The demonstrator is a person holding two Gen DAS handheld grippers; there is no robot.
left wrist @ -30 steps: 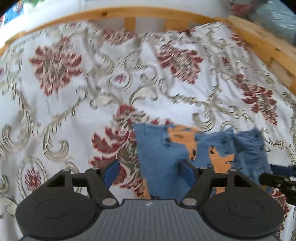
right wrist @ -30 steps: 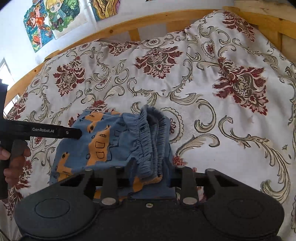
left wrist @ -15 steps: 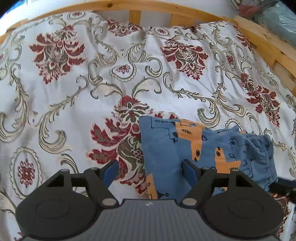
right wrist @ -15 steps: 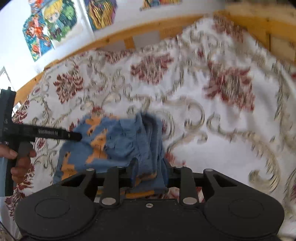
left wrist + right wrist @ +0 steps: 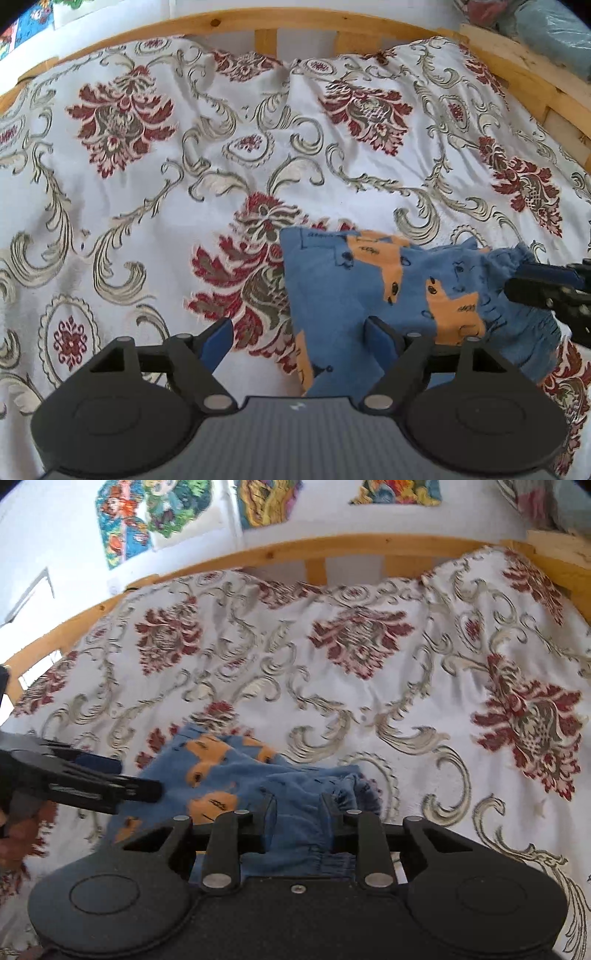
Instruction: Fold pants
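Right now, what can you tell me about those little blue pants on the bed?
The pants are small, soft blue cloth printed with orange shapes and dark marks, with a gathered elastic waistband. They lie folded into a compact bundle on the flowered bedspread. The right gripper has the waistband end between its fingers; its jaws have just been closing. The left gripper stands open over the bundle's other edge, gripping nothing.
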